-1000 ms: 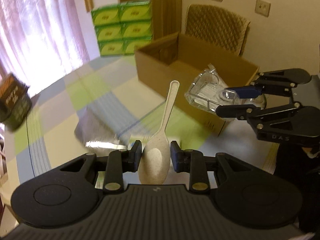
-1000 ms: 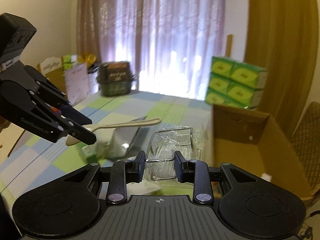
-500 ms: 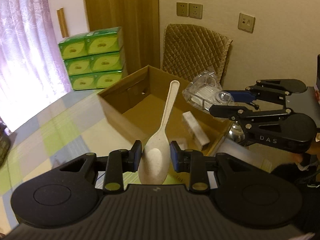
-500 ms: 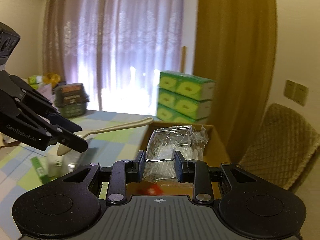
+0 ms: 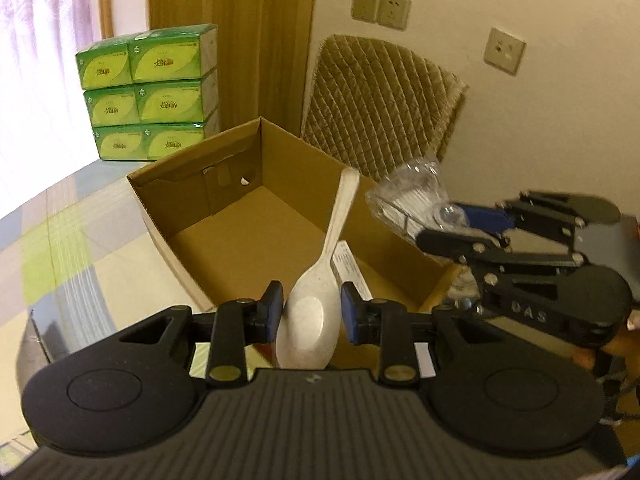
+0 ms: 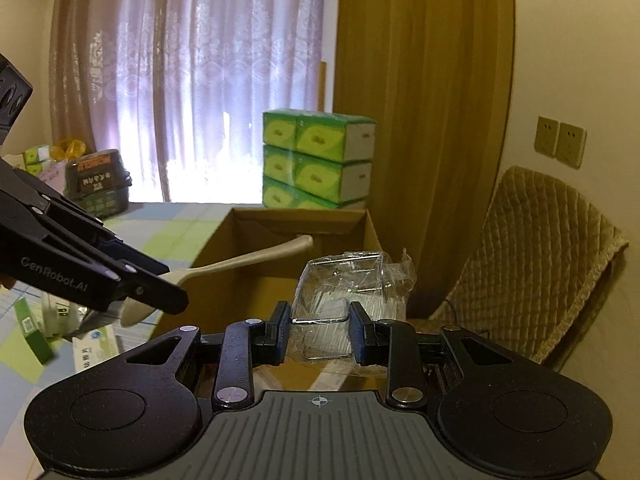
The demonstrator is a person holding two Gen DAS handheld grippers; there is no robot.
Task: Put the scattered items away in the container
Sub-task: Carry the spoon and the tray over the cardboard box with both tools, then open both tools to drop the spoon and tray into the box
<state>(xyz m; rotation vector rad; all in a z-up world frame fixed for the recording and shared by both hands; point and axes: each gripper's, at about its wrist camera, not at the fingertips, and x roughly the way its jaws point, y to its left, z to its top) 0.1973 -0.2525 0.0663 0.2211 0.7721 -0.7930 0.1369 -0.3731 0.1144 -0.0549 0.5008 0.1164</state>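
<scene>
The spoon (image 5: 310, 312), pale speckled cream, points handle-first away from the left tongs (image 5: 310, 314), which clamp its bowl, its long axis running out over the open cardboard box (image 5: 248, 216). The right tongs (image 6: 319, 334) grip one clear wrapped pack (image 6: 352, 292) above the box's near edge. Six green tissue packs (image 5: 150, 90) are stacked on the checked counter (image 5: 60, 248).

The cardboard box (image 5: 256, 236) lies open-topped, its floor mostly bare save a small white packet (image 5: 352, 268) at 3 o'clock. At 2 o'clock the right hand-held gripper (image 5: 444, 226) crowds the rim; tissue packs (image 5: 148, 92) stand behind at 11.
</scene>
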